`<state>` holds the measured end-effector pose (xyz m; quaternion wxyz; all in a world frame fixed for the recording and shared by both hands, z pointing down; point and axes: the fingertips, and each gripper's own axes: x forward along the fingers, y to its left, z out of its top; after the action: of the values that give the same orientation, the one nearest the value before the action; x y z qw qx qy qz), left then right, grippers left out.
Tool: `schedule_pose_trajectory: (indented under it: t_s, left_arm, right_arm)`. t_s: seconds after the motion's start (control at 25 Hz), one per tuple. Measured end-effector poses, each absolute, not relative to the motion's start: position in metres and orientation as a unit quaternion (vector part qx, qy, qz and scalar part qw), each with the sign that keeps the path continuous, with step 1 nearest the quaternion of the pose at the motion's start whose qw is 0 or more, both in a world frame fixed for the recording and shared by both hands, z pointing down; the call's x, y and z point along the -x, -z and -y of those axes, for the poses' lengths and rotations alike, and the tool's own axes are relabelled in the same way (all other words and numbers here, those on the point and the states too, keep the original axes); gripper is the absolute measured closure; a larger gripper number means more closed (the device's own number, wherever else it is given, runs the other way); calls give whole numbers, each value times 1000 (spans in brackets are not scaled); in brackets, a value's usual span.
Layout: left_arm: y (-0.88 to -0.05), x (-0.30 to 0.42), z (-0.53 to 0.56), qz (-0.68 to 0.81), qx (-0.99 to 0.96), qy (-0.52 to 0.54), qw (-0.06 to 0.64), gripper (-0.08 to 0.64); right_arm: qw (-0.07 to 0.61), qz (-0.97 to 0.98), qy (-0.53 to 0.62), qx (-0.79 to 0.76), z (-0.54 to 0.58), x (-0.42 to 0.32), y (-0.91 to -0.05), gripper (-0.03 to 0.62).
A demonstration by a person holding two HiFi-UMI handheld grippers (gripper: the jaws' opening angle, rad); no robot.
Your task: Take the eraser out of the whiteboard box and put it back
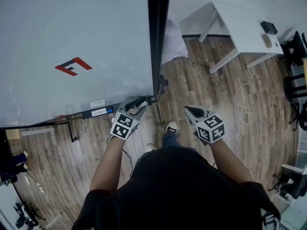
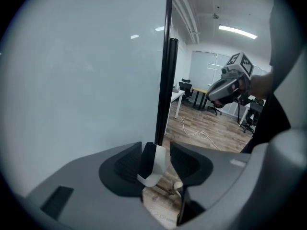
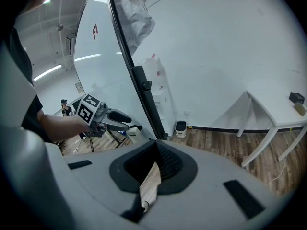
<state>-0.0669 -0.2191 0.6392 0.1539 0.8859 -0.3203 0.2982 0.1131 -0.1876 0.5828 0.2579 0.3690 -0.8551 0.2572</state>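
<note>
Your left gripper (image 1: 140, 102) is up at the bottom right corner of the large pale upright whiteboard (image 1: 72, 32), where its black vertical frame post (image 1: 158, 32) meets the dark tray along its lower edge. In the left gripper view its fingers (image 2: 122, 169) stand apart with a narrow piece, dark on one side and white on the other (image 2: 154, 163), between them. A sliver of floor shows between that piece and the right-hand finger, so they are not clamped on it. From the right gripper view, a small whitish box (image 3: 134, 134) sits at the tray's end just beyond the left gripper's tips. The eraser itself cannot be singled out in any view, and the piece between the fingers may belong to it or to the box. Your right gripper (image 1: 191, 111) hangs well apart from the board, over the brown wood-plank floor (image 1: 201, 90). Its fingers (image 3: 168, 162) are closed tip to tip on nothing. A white rectangular table (image 1: 240, 28) stands against the far wall.
</note>
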Motion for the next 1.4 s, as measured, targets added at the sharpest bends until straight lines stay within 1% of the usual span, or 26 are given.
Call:
schedule_pose_trajectory:
  t_s: [0.84,1.4]
  left_arm:
    - [-679,58,224,307,-875,-337,165,371]
    - [-677,54,231,308,-874,-334,172,378]
  right_arm:
    - [265,851,-268,-365,190,-120,-594,598]
    - [269,851,-270,-362,192,-122,-597,598]
